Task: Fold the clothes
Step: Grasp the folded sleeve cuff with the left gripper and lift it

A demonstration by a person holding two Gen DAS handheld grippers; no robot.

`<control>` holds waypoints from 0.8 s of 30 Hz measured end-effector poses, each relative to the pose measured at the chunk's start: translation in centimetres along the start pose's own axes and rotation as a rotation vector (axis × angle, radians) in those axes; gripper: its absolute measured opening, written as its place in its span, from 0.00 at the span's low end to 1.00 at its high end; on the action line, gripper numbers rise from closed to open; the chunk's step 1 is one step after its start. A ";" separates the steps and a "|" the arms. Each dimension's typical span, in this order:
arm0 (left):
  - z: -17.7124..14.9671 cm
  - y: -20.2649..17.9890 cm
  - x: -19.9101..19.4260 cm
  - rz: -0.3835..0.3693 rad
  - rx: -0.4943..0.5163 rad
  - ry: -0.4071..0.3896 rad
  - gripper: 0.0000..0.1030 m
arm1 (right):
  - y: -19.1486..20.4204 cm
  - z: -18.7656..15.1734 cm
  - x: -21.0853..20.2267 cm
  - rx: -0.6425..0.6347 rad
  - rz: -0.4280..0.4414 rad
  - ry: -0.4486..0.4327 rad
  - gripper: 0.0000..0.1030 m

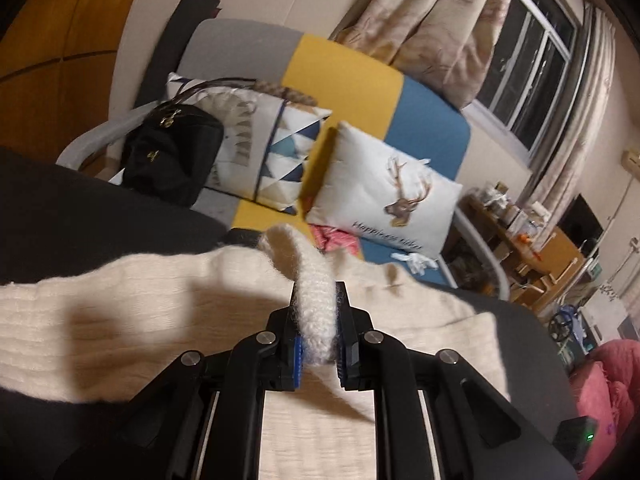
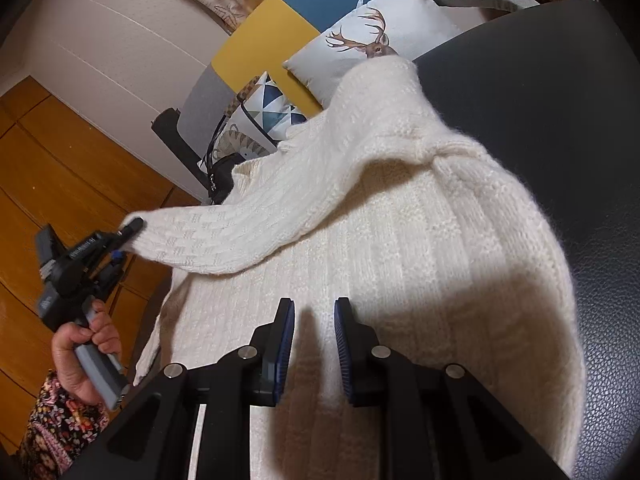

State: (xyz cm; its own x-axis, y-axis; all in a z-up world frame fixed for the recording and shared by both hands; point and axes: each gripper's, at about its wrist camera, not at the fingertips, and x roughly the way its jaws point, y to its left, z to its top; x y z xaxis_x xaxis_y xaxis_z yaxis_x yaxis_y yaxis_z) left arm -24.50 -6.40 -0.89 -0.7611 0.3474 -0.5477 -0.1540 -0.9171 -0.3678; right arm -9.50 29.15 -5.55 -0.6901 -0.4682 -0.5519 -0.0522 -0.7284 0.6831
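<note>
A cream knit sweater (image 2: 420, 248) lies spread on a dark leather surface (image 2: 580, 140). My left gripper (image 1: 318, 304) is shut on the cuff of the sweater's sleeve (image 1: 316, 300) and holds it lifted above the sweater's body (image 1: 160, 312). In the right wrist view the left gripper (image 2: 128, 236) shows at the left, hand-held, with the sleeve (image 2: 248, 224) stretched from it across the sweater. My right gripper (image 2: 314, 312) is open and empty, just above the sweater's body.
Behind the dark surface stands a grey, yellow and blue sofa (image 1: 344, 68) with a deer pillow (image 1: 384, 196), a patterned pillow (image 1: 280, 148) and a black bag (image 1: 172, 152). Pink cloth (image 1: 604, 384) lies at the right. Wooden cabinets (image 2: 60, 160) stand at the left.
</note>
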 end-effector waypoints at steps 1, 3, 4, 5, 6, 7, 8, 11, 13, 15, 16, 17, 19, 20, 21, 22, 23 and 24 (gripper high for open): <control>-0.1 0.6 0.3 0.014 -0.006 0.003 0.12 | 0.0 0.0 0.0 0.000 0.001 0.000 0.18; -0.5 1.7 0.7 0.039 -0.028 0.002 0.12 | 0.0 0.0 0.0 0.001 0.001 -0.001 0.18; -0.7 2.4 0.9 0.050 -0.043 0.002 0.12 | 0.0 0.0 0.0 0.001 0.001 -0.001 0.18; -1.0 2.9 1.2 0.055 -0.060 0.006 0.12 | 0.0 0.0 0.0 0.002 0.002 -0.002 0.18; -1.2 3.3 1.5 0.052 -0.081 0.014 0.12 | -0.1 0.0 -0.1 0.003 0.003 -0.002 0.17; -1.8 3.7 1.9 0.044 -0.113 0.025 0.12 | -0.2 0.0 -0.2 0.010 -0.004 -0.005 0.11; -2.3 3.9 1.9 0.036 -0.128 0.028 0.12 | -0.3 0.2 -0.4 0.028 -0.018 -0.006 0.08; -3.2 4.0 2.0 0.003 -0.153 0.024 0.12 | -0.8 1.7 -0.9 0.085 -0.058 0.010 0.06; -3.2 4.1 1.8 -0.029 -0.176 0.009 0.12 | -0.7 3.2 -1.2 0.072 -0.090 -0.002 0.06; -3.0 4.2 1.5 -0.056 -0.199 -0.004 0.12 | -0.2 4.7 -0.9 -0.003 -0.142 0.007 0.06; -2.8 4.2 1.3 -0.072 -0.211 -0.010 0.12 | -0.1 5.4 -0.6 -0.031 -0.161 0.012 0.06; -2.5 4.0 1.1 -0.081 -0.212 -0.019 0.12 | -0.1 5.8 -0.2 -0.041 -0.175 0.026 0.06; -1.8 3.7 0.7 -0.103 -0.211 -0.035 0.12 | -0.2 6.7 1.2 -0.045 -0.207 0.081 0.06; -1.5 3.5 0.5 -0.116 -0.210 -0.042 0.12 | -0.4 7.0 1.8 -0.044 -0.215 0.105 0.06; -1.1 3.3 0.1 -0.124 -0.208 -0.052 0.12 | -0.4 7.1 2.1 -0.046 -0.218 0.105 0.06; -0.7 3.1 -0.3 -0.144 -0.209 -0.065 0.12 | -0.3 7.3 2.3 -0.049 -0.221 0.096 0.06; -0.4 3.0 -0.6 -0.154 -0.210 -0.072 0.12 | -0.2 7.5 2.5 -0.052 -0.224 0.087 0.06; 0.0 2.8 -0.9 -0.161 -0.209 -0.083 0.12 | -0.1 7.8 2.6 -0.050 -0.232 0.070 0.06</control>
State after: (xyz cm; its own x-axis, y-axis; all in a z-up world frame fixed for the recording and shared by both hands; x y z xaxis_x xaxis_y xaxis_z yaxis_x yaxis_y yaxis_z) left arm -24.22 -9.31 -1.45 -0.7875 0.4606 -0.4095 -0.1502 -0.7878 -0.5973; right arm -16.90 31.91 -3.34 -0.6117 -0.3182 -0.7243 -0.1662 -0.8434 0.5110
